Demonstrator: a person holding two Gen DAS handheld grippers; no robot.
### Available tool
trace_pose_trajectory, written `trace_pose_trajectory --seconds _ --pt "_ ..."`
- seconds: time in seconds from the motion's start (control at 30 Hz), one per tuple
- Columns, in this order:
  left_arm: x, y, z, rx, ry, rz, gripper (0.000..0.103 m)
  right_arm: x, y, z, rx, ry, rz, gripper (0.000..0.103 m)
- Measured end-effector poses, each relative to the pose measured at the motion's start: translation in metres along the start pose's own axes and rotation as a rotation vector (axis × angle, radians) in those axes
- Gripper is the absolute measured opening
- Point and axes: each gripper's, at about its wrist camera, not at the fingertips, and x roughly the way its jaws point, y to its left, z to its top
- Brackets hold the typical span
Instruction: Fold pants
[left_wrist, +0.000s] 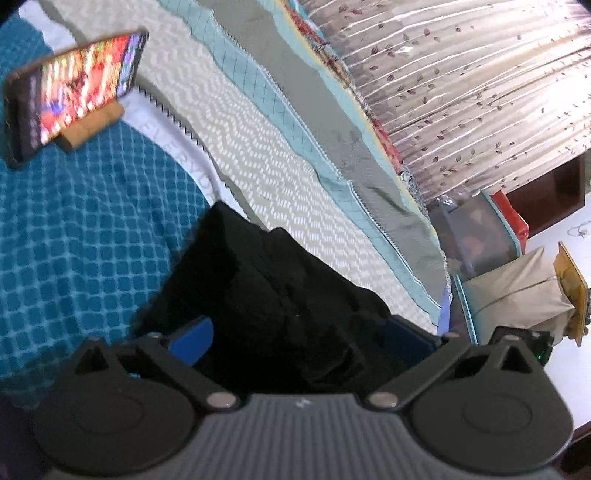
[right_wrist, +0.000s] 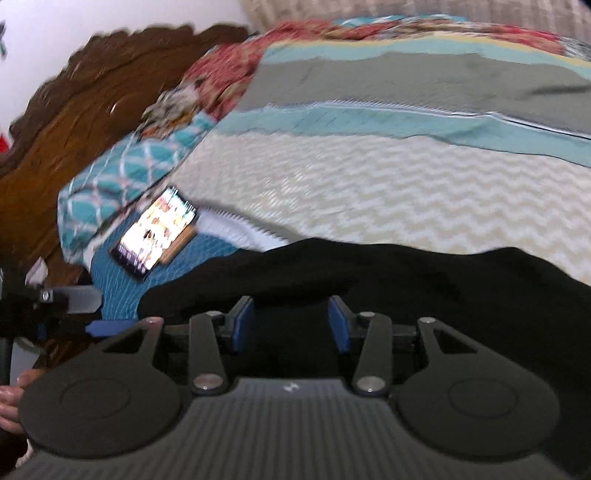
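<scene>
The black pants (left_wrist: 266, 295) lie bunched on the bed. In the left wrist view my left gripper (left_wrist: 299, 343) has its blue pads (left_wrist: 194, 341) spread wide, with a thick bunch of the pants filling the space between them. In the right wrist view the pants (right_wrist: 369, 273) stretch across the lower frame. My right gripper (right_wrist: 291, 325) hovers over them with its blue pads (right_wrist: 242, 323) apart and nothing pinched between them.
A lit phone (left_wrist: 74, 92) leans on a wooden stand on a teal checked cloth (left_wrist: 74, 240); it also shows in the right wrist view (right_wrist: 155, 232). The bedspread (right_wrist: 369, 184) has cream zigzag and teal bands. A wooden headboard (right_wrist: 74, 110), curtain (left_wrist: 461, 74) and storage boxes (left_wrist: 480, 236) surround the bed.
</scene>
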Motion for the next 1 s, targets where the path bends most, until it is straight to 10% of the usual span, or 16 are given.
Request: trace_pose_trajectory --seconds 0.07,0.1,0.3,0.4,0.57,0.67,0.73,1.0 --pt "0.014 0.000 0.003 0.014 -0.005 0.039 0.064 0.010 0.001 -0.016 0.026 0.104 0.068 0.040" --pt "0.021 0.000 0.005 0.025 0.005 0.063 0.023 0.022 0.005 -0.024 0.043 0.174 0.099 0.033" --pt "0.005 -0.027 0.002 0.213 -0.101 0.006 0.012 0.022 0.044 -0.047 -0.076 0.194 0.120 0.030" --pt "-0.018 -0.024 -0.009 0.271 -0.208 0.029 0.013 0.013 0.050 -0.047 -0.107 0.162 0.155 0.030" --pt "-0.002 0.011 -0.023 0.191 -0.103 0.250 0.025 0.045 0.059 -0.055 -0.138 0.229 0.080 0.030" --pt "-0.012 0.018 -0.023 0.169 -0.108 0.273 0.070 0.038 0.060 -0.051 -0.128 0.217 0.091 0.032" --pt "-0.021 0.024 -0.016 0.129 -0.125 0.225 0.094 0.029 0.055 -0.046 -0.111 0.187 0.101 0.034" --pt "-0.015 0.036 -0.021 0.008 -0.067 0.009 0.103 0.018 0.029 0.018 0.020 0.087 0.031 0.052"
